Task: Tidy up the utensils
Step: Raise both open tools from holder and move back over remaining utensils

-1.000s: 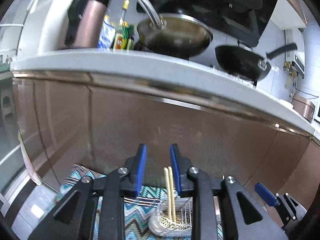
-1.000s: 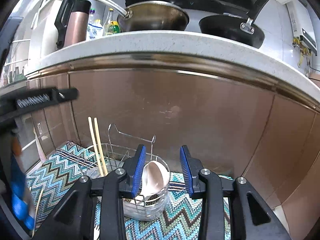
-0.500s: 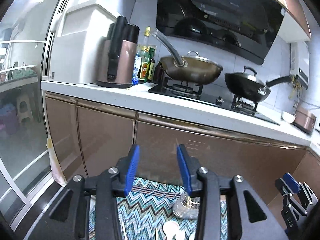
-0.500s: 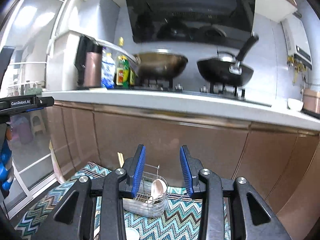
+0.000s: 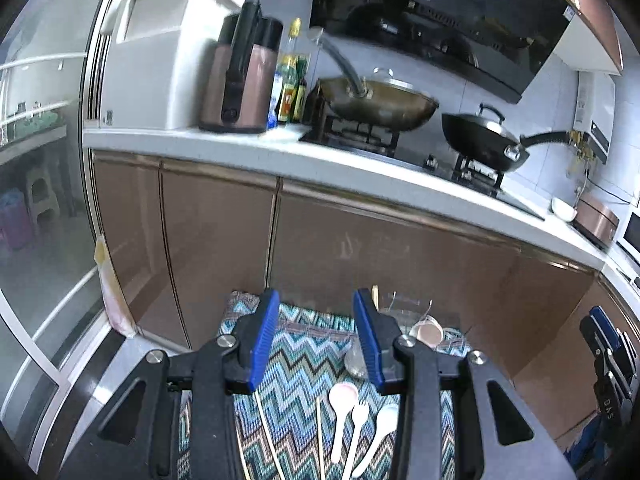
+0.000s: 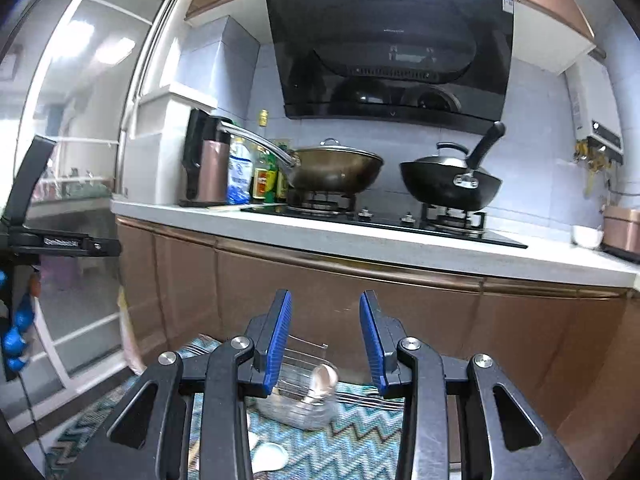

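1. my left tool [image 5: 316, 338] gapes wide, empty, above the mat's [image 5: 296, 364] near spoons [image 5: 342, 408], ready to choose one.
2. my right tool [image 6: 325, 340] gapes wide, empty, facing the far wire caddy [image 6: 298, 398], their destination.

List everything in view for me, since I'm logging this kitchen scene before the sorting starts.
wire utensil rack: one, metal, on the mat by the cabinets, holding a pale spoon
zigzag mat: one, blue-green, on the floor
spoons: two loose, white, on the mat
fork: one, white, between the spoons
chopsticks: two loose, wooden, on the mat
wok: one, bronze, lidded, left burner
black wok: one, right burner
kettle: one, copper and black, on the counter
bottles: several, beside the kettle
range hood: one, black
left gripper: open, empty
right gripper: open, empty
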`<state>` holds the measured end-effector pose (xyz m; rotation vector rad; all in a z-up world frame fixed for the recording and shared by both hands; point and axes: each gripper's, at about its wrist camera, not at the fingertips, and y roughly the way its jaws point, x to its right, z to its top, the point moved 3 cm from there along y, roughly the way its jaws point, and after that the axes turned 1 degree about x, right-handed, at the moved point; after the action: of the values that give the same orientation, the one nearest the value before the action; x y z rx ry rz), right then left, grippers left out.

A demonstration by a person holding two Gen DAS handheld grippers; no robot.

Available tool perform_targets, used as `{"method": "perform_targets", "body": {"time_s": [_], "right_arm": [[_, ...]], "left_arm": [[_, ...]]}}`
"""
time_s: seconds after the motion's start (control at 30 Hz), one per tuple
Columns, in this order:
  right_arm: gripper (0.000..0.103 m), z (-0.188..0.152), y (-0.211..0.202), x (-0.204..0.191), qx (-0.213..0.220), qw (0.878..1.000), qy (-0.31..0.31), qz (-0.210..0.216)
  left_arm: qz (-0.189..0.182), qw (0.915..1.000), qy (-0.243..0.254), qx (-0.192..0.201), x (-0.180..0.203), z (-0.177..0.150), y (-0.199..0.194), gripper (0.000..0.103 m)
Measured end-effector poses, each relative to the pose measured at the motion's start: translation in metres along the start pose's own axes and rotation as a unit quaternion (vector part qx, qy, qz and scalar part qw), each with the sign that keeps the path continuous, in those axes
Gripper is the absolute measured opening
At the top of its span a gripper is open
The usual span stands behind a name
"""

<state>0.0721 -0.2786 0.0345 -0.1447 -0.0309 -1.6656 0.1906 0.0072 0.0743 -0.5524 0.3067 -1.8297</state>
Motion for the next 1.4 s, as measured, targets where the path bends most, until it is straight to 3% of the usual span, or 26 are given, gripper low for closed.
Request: {"method": "perform_targets", "body": {"time_s": [0.17,0.3,0.47,0.67,0.8,0.9,1.23,1.4], "right_arm": [[0.035,-0.029,0.012,0.004,-0.034,0.999,0.004,-0.003],[0.035,-0.061,0.032,0.008,-0.079,0.997,0.02,0.004],[0.035,-0.109,0.068,0.006,-0.169,0.982,0.057,0.062],[0.035,-0.18,0.118,-0.01,-0.289,0.944,0.088,0.134],[0.035,-0.211,0.142,-0.018,-0.326,0.926,0.104,0.162],[0.035,-0.223,0.155,-0.022,-0.34,0.919,0.105,0.17],[0.035,-0.242,0.189,-0.033,-0.363,0.908,0.092,0.19],[0.033,-0.25,0.203,-0.034,-0.373,0.901,0.098,0.2]], "left_arm": [[0.001,0.9994,-0.006,-0.035,-0.012,-0.026,0.02,0.037],[-0.008,0.9938,-0.016,-0.11,-0.019,-0.059,0.055,0.037],[-0.025,0.9701,-0.013,-0.241,-0.019,-0.11,0.115,0.036],[-0.04,0.9409,-0.014,-0.336,-0.009,-0.156,0.167,0.036],[-0.039,0.9294,-0.012,-0.367,-0.004,-0.171,0.192,0.034],[-0.038,0.9229,-0.002,-0.383,0.002,-0.179,0.207,0.033],[-0.025,0.9081,0.009,-0.418,0.004,-0.198,0.239,0.019],[-0.024,0.903,0.005,-0.429,0.006,-0.204,0.253,0.016]]}}
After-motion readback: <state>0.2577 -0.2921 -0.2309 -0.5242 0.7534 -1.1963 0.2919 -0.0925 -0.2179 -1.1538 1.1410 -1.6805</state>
